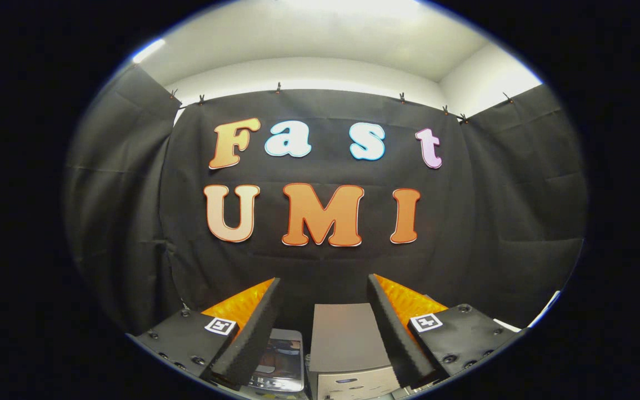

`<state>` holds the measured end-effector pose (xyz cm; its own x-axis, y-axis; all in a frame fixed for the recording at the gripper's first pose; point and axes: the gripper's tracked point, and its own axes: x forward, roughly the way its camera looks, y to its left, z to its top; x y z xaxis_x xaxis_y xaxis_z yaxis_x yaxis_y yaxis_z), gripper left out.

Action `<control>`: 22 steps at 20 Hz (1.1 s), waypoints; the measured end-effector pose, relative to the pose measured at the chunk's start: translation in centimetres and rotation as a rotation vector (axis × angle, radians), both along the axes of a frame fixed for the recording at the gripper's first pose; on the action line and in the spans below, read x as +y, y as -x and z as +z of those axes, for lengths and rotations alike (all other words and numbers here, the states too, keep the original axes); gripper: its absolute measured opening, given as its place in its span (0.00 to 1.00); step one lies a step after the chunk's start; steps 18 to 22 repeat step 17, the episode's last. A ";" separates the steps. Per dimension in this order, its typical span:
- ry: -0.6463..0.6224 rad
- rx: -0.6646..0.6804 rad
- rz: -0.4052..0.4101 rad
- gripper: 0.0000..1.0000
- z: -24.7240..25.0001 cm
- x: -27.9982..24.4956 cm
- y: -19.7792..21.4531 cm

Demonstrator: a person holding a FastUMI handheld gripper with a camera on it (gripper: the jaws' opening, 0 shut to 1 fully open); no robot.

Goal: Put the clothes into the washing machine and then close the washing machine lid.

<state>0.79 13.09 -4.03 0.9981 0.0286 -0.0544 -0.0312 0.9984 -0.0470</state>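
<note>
My gripper [324, 286] stands open, its two fingers spread wide with nothing between them. Low between the fingers I see the grey washing machine [348, 355], its flat lid [345, 336] seen from above and a silver front panel below it. No clothes can be made out from this angle. The gripper is held well above the machine and points level at the booth's back wall.
A small see-through container or device [280, 358] lies just left of the washing machine, behind the left finger. Black cloth walls close the booth at the back and on both sides. A pale edge [545, 311] shows beyond the right finger.
</note>
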 end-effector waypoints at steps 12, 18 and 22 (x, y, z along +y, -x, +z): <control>-0.052 -0.006 -0.006 0.98 1.1 -4.7 0.1; -0.042 0.000 0.001 0.98 1.4 -4.3 -0.1; -0.042 0.000 0.001 0.98 1.4 -4.3 -0.1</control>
